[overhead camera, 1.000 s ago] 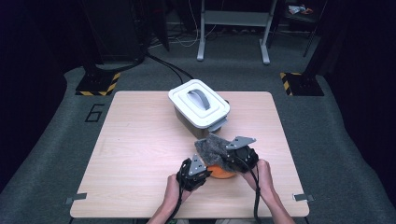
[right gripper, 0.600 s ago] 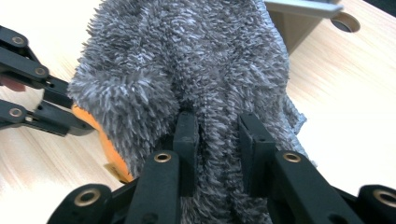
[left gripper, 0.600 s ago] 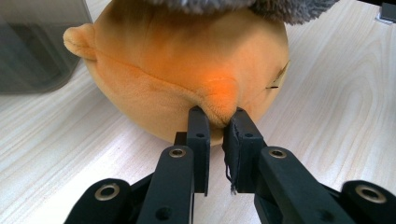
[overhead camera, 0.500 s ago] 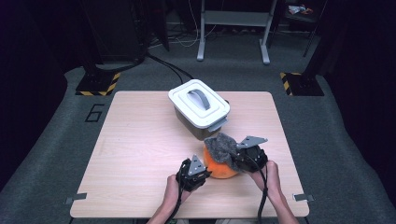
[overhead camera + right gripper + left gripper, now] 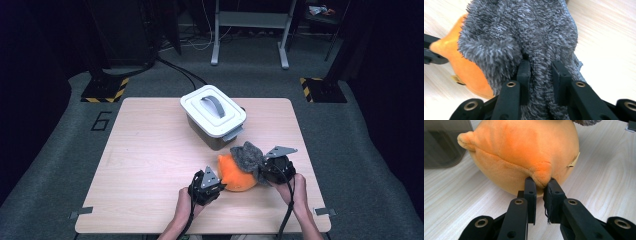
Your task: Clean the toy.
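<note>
A white lidded box (image 5: 214, 116) with a grey handle on its lid is seen toward the far middle of the wooden table (image 5: 145, 160); the lid is on, and its contents cannot be made out. One corner of the box's dark wall (image 5: 444, 143) is seen in the left gripper view.

Just in front of the box, near the table's near edge, an orange plush toy (image 5: 236, 173) is lying on the wood, with a grey fuzzy cloth (image 5: 247, 154) draped over its upper right side.

The left gripper (image 5: 207, 182) is held low at the toy's left, pointed level toward it. Its jaws are closed on a small nub of the orange plush toy (image 5: 524, 152) — the nub (image 5: 542, 176) is pinched between the two pads.

The right gripper (image 5: 272, 167) is held at the toy's right, its grey plate on top, the hand (image 5: 297, 187) behind it. Its jaws are clamped on a fold of the grey fuzzy cloth (image 5: 524, 32) — the pile bulges over both fingers (image 5: 524, 72), and the toy's orange is seen beneath the cloth at the left.
</note>
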`<state>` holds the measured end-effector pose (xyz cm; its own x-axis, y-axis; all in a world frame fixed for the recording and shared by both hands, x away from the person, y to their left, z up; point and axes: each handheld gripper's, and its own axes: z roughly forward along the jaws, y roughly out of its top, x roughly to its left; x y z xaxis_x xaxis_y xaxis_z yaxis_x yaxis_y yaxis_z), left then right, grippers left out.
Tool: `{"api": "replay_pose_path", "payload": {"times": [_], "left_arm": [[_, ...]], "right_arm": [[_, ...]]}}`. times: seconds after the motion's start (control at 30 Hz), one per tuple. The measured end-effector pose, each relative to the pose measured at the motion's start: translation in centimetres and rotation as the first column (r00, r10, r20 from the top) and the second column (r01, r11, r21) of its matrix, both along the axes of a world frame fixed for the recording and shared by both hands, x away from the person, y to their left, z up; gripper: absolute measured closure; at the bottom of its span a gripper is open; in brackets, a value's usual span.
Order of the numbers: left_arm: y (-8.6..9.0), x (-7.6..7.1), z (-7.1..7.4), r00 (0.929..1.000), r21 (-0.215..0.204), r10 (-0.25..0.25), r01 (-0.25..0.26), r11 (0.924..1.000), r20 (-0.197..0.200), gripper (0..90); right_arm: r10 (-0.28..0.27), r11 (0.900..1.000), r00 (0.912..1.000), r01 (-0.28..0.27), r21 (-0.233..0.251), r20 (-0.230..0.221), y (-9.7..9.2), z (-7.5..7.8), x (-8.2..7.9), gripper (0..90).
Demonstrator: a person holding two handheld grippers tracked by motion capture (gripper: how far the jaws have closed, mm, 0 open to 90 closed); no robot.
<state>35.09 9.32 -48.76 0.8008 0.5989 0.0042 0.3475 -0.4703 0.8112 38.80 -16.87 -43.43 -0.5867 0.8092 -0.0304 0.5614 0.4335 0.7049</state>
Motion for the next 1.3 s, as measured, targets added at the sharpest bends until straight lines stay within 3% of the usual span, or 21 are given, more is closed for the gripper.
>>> {"api": "replay_pose_path", "payload": {"times": [0.43,0.87,1.13,1.3], "left_arm": [[0.1,0.1,-0.1,1.0000,-0.003,0.002,-0.002,1.0000,-0.002,80.5],[0.1,0.1,-0.1,1.0000,-0.007,0.006,-0.006,1.0000,-0.005,80.4],[0.2,0.2,-0.2,0.9999,-0.010,0.008,-0.008,0.9999,-0.009,80.3],[0.2,0.3,-0.2,0.9999,-0.013,0.012,-0.012,0.9999,-0.005,80.2]], "right_arm": [[-0.056,0.9981,0.9976,0.057,0.024,-0.041,-2.0,-2.1,0.8,71.1],[-0.087,0.9961,0.9935,0.088,0.004,-0.073,-2.7,-3.4,1.2,71.1],[-0.098,0.9949,0.9893,0.096,-0.031,-0.108,-2.7,-4.6,1.3,71.1],[-0.106,0.9917,0.9861,0.095,-0.087,-0.128,-2.5,-6.0,1.6,71.2]]}}
